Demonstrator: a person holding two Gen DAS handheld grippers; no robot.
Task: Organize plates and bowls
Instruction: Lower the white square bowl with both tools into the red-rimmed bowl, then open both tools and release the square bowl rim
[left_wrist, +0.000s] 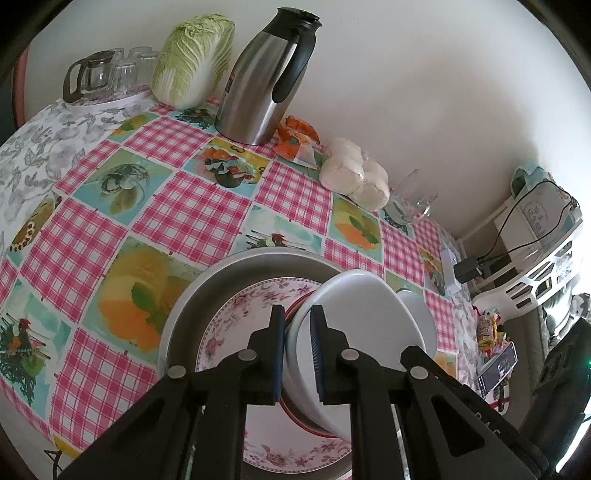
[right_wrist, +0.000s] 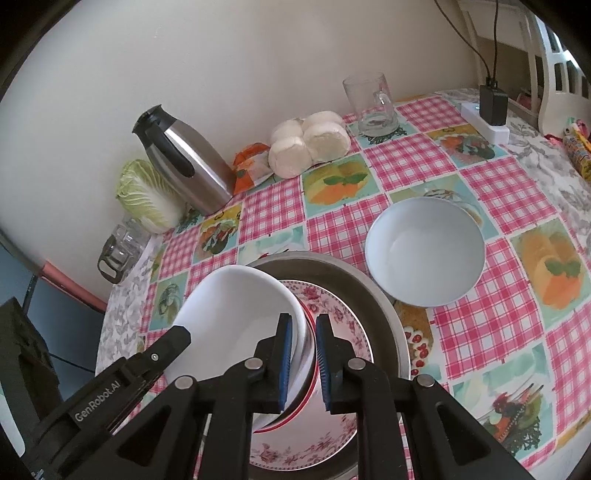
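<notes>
The left hand-held gripper (left_wrist: 298, 345) is clamped on the near-left rim of a plain white ceramic bowl (left_wrist: 364, 321), one blue pad inside the wall and one outside. The right hand-held gripper (right_wrist: 305, 363) pinches the opposite rim of the same white bowl in the same way. With two grips on facing edges the bowl is carried tilted, its mouth turned up and away. That suggests it is being steadied with both hands for lowering, so it neither swings nor knocks the ware beneath.

Directly under it lies the stack it seems meant for. A wide grey metal basin (left_wrist: 207, 291) rests on the worktop (left_wrist: 192, 218), which is covered in a pink checked cloth with fruit pictures. A round floral-rimmed plate (left_wrist: 236, 317) lies flat in the basin. A red-edged white dish (right_wrist: 308, 400) sits on that plate, partly hidden by the held bowl, so its exact shape is hard to tell.

To the right of the basin, just beside its rim, a second pale white bowl (right_wrist: 424, 251) stands upright and empty on the cloth, apparently waiting its turn to be nested.

Along the wall stand a brushed steel jug with a black handle (right_wrist: 188, 166), a clear glass mug (right_wrist: 371, 105) and a bag of white buns (right_wrist: 310, 144), all well clear of the stack.
</notes>
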